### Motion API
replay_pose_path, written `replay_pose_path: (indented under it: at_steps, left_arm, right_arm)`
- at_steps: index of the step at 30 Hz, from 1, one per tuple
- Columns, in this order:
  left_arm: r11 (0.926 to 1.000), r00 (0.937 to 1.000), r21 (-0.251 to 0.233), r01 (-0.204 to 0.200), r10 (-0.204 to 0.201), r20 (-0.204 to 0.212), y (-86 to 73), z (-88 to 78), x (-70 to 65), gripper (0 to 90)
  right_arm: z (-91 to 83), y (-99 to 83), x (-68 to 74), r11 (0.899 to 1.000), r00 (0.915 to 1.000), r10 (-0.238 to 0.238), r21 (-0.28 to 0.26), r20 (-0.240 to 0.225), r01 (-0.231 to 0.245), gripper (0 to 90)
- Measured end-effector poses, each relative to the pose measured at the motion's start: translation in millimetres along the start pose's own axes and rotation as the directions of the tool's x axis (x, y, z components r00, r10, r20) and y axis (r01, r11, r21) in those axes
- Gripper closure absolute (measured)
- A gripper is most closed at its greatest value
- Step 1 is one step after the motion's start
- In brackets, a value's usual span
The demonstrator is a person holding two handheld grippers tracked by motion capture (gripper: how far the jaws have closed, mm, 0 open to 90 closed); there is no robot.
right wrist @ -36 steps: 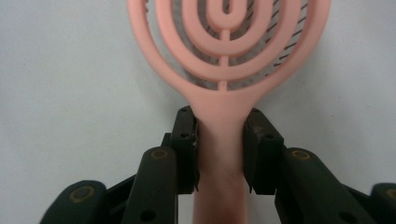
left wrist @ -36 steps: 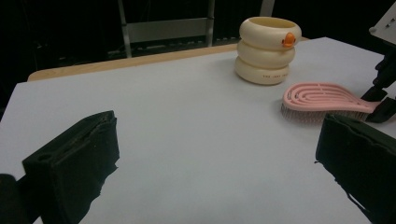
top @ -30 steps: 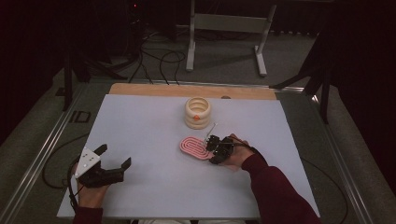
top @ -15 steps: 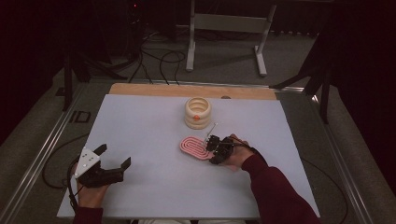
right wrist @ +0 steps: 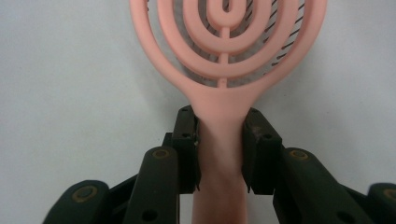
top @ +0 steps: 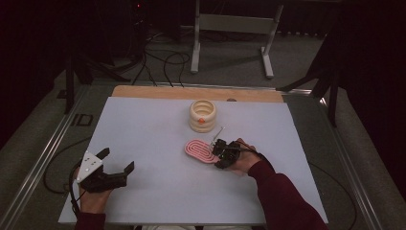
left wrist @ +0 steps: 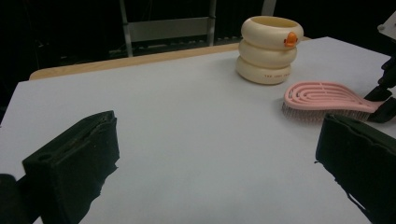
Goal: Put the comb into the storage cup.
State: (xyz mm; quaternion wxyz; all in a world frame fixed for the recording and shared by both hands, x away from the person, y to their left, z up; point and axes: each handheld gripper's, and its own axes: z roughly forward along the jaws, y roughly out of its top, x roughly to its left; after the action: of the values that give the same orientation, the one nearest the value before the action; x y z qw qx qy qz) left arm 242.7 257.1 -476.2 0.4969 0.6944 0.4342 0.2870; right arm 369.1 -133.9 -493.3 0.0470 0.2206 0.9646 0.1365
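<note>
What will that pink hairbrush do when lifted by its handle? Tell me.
The pink hairbrush looks like rigid moulded plastic, so it should stay stiff. Its open ringed head suggests it is light. The right claw clamps the narrow, smooth handle from both sides, so the wider head may sag or twist in the grip.

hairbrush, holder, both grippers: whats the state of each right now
pink hairbrush: flat on the table, bristles down, handle clamped
cream ringed holder: upright, untouched
right gripper: shut on the brush handle
left gripper: open, holding nothing
</note>
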Motion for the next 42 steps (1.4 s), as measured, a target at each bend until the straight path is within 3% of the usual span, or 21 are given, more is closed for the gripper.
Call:
replay_pose_path:
  at_steps: [24,42]
  left_arm:
    - [1.0000,1.0000,0.004,0.001,-0.001,-0.003,0.0,0.1,0.6,0.1]
    - [0.9999,0.9999,0.008,0.006,-0.006,-0.011,1.0,-0.2,-0.1,0.1]
  right_arm:
    - [-14.4,-8.4,-2.1,0.995,0.9986,0.037,-0.095,0.038,-0.034,70.2]
    - [-34.8,-9.8,-3.0,0.971,0.9933,0.096,-0.224,0.064,-0.080,70.2]
